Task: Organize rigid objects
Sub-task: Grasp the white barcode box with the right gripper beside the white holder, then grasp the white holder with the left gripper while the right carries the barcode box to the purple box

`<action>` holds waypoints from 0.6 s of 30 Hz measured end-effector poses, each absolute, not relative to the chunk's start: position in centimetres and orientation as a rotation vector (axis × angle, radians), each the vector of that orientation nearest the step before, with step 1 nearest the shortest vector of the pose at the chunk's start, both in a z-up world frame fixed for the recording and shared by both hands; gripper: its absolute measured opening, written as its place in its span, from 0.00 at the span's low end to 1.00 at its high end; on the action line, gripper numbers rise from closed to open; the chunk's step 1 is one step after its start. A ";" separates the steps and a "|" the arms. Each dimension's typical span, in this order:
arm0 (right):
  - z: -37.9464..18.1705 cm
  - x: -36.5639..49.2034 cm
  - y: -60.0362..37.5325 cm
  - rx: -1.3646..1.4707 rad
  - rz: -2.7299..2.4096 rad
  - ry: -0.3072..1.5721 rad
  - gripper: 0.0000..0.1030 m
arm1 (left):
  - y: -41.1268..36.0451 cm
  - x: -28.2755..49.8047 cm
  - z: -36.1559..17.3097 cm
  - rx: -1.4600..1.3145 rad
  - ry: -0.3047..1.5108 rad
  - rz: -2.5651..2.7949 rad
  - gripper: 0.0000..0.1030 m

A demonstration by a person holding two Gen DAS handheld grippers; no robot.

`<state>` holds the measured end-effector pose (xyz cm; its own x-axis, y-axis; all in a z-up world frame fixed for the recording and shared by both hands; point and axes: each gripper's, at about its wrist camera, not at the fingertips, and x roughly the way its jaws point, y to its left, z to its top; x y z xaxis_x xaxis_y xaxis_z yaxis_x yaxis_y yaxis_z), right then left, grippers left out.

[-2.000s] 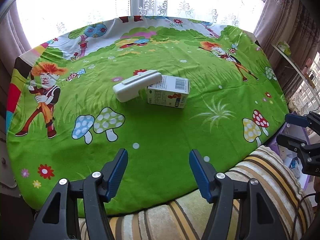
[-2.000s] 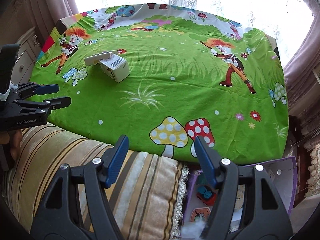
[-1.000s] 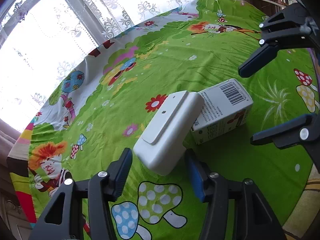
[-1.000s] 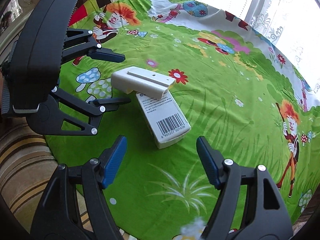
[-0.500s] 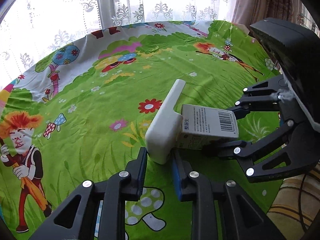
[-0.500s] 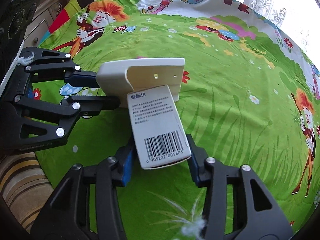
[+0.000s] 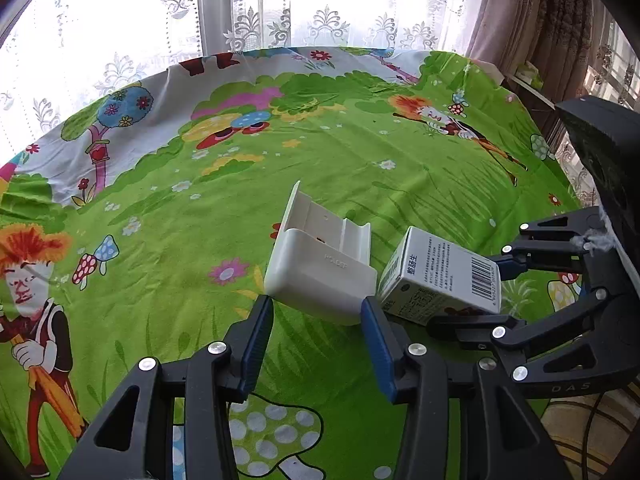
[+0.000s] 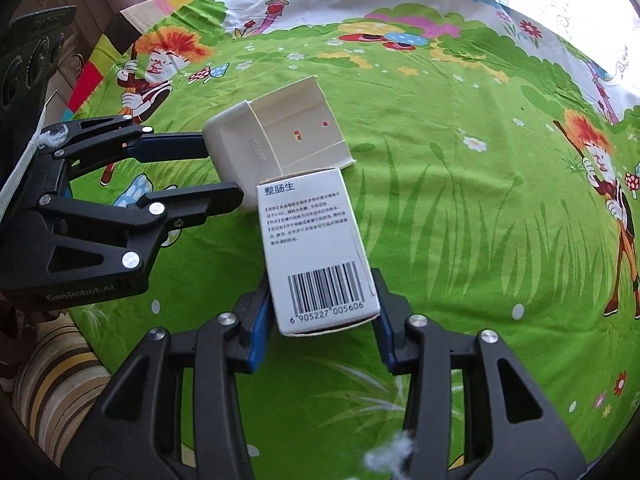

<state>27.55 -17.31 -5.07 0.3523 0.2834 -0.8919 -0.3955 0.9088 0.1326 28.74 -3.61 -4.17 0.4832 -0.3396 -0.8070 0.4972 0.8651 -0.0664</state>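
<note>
A white plastic holder (image 7: 320,276) with an open top is gripped by my left gripper (image 7: 316,320), whose jaws are shut on its two sides. It also shows in the right wrist view (image 8: 272,140), tilted with its opening toward the box. A white carton box with a barcode (image 8: 316,252) is held in my right gripper (image 8: 320,316), shut on its barcode end. The box (image 7: 440,276) sits just right of the holder, its far end touching the holder's edge. Both are held just above the table.
The round table carries a green cartoon tablecloth (image 7: 360,160) with mushrooms and figures. Lace curtains (image 7: 280,4) and a bright window stand behind it. A striped cushion (image 8: 48,384) lies at the near table edge.
My left gripper has turned the holder so its open side faces up and toward the box. My right gripper still holds the box, now with its end at the holder's opening.
</note>
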 end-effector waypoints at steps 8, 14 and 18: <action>-4.8 26.7 -19.9 -0.021 0.339 1.131 0.46 | -4.5 28.7 -3.6 0.185 0.929 -0.488 0.57; -2.9 25.2 -21.1 -0.012 0.285 1.089 0.46 | -5.6 30.0 -3.8 0.265 0.922 -0.451 0.72; -2.0 23.9 -21.6 -0.022 0.253 1.066 0.46 | -6.4 31.2 -5.0 0.324 0.948 -0.445 0.71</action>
<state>23.88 -21.57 -1.97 0.4574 0.1949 -0.8677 -0.2162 0.9708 0.1041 31.15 -6.40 -5.03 0.5046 -0.2223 -0.8342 0.4996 0.8633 0.0721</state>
